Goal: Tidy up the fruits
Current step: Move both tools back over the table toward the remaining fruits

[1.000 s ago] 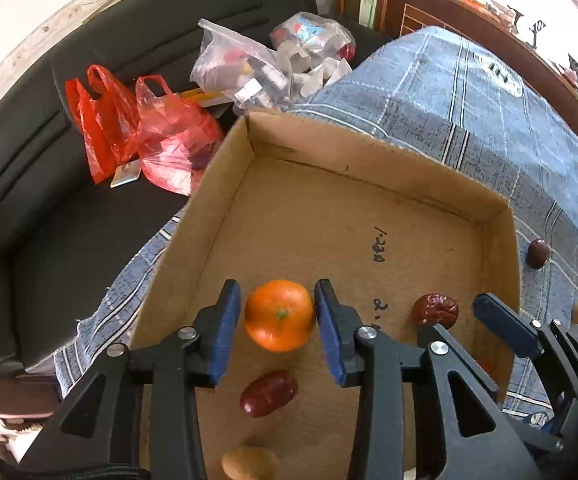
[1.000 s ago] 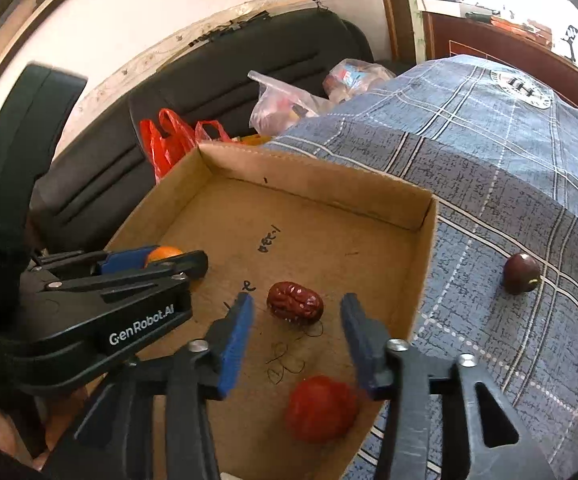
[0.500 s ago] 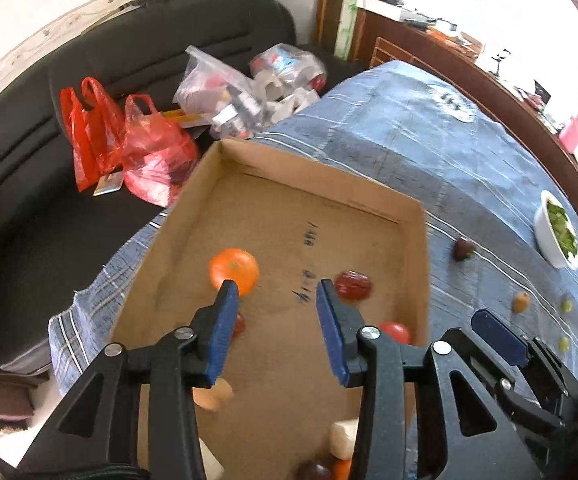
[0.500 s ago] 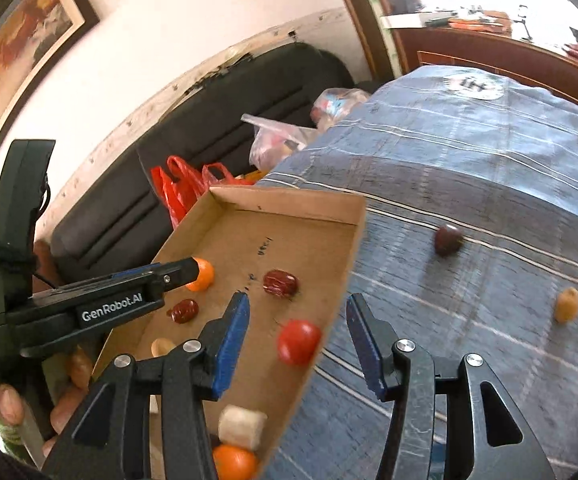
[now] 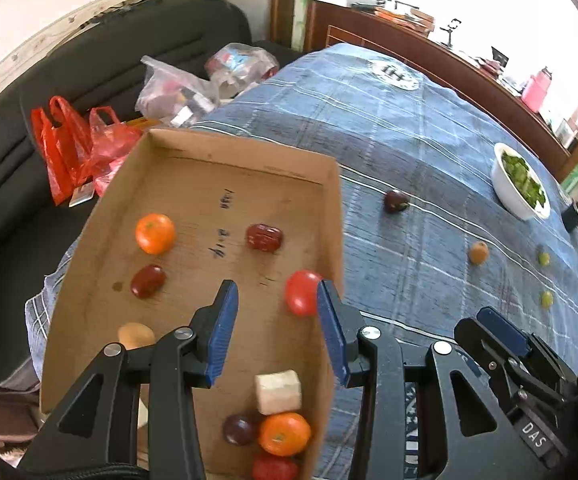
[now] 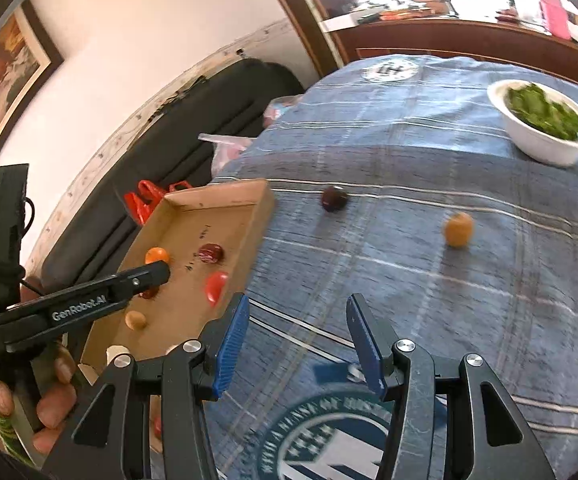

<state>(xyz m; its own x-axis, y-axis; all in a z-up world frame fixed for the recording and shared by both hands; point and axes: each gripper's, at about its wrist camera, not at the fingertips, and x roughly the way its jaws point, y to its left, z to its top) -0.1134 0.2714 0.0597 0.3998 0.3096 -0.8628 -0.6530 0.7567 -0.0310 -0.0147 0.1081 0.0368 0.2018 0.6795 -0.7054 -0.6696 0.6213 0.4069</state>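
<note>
The cardboard box (image 5: 193, 148) holds a mandarin (image 5: 155, 233), a red date (image 5: 264, 237), a tomato (image 5: 303, 292) and several other fruits near its front end. My left gripper (image 5: 275, 300) hangs open above the box floor with nothing between its blue pads. My right gripper (image 6: 297, 312) is open and empty over the blue checked cloth (image 6: 409, 280), to the right of the box (image 6: 225, 194). Loose on the cloth lie a dark plum (image 6: 334, 198) and a yellow-orange fruit (image 6: 457, 229). Two small green grapes (image 5: 544, 259) lie further right.
A white bowl of greens (image 6: 545, 144) stands at the far right of the table. Behind the box a black sofa (image 5: 17, 200) carries red plastic bags (image 5: 73, 148) and clear bags (image 5: 177, 96). A hand (image 6: 55, 396) grips the left tool's handle.
The left gripper drew back and up from the mandarin, which now lies on the box floor. The right gripper swung right, from above the date in the box to above the cloth.
</note>
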